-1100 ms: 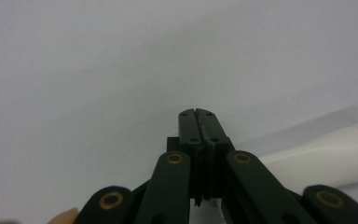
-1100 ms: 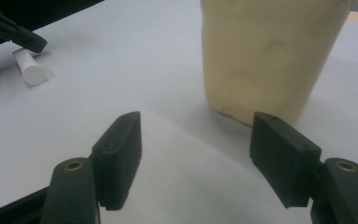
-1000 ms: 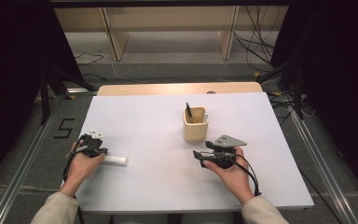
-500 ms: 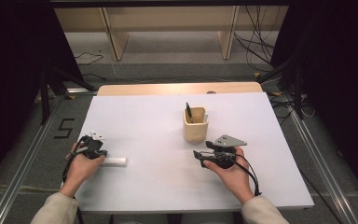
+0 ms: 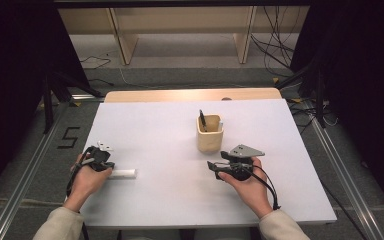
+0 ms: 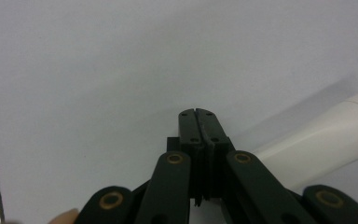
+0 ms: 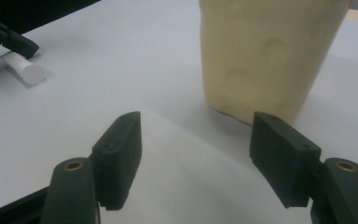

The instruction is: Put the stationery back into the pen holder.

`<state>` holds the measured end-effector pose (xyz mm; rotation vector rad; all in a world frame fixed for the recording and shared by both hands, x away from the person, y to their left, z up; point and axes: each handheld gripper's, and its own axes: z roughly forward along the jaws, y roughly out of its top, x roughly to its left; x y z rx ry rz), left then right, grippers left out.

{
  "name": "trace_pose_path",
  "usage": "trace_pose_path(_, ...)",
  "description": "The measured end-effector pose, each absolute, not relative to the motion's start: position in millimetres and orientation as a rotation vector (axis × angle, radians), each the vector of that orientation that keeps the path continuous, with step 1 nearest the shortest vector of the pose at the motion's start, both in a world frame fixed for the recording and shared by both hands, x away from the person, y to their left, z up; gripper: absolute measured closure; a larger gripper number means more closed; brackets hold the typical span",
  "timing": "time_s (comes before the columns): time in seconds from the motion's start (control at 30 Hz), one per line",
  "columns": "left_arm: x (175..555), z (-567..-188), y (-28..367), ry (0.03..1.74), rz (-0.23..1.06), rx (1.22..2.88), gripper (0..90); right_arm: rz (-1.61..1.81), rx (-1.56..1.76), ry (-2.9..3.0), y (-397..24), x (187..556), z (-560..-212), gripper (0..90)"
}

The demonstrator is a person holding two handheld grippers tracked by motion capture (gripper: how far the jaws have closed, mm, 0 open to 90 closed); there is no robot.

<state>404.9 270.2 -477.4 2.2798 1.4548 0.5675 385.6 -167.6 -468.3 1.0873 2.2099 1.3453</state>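
High view: a person is sitting at the white table [image 5: 160, 125], one gripper in each hand, both resting on the tabletop.
Left gripper [image 5: 101, 163]: lying at the table's left side; its jaws are pressing flat together with nothing between them, as the left gripper view [image 6: 199, 122] is showing.
White cylinder [image 5: 122, 173]: lying on its side on the table, just beside the left gripper; whether it is touching the gripper cannot be told. The left gripper view is showing it [image 6: 326, 135] running off to the right of the closed jaws.
Right gripper [image 5: 216, 168]: resting near the table's middle right; its jaws are standing wide apart and gripping nothing [image 7: 196, 154].
Beige cup [image 5: 210, 137]: standing upright just beyond the right gripper, apart from its jaws [image 7: 265, 56], with a dark pen [image 5: 202, 120] leaning inside.
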Motion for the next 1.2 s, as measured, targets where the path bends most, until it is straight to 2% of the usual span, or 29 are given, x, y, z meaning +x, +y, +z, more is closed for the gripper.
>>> trace_pose_path(1.2,391.3,-474.8,265.4,1.562,0.535,2.262,89.7,1.348,1.086,2.210,-167.4,385.7,-468.4,35.0)
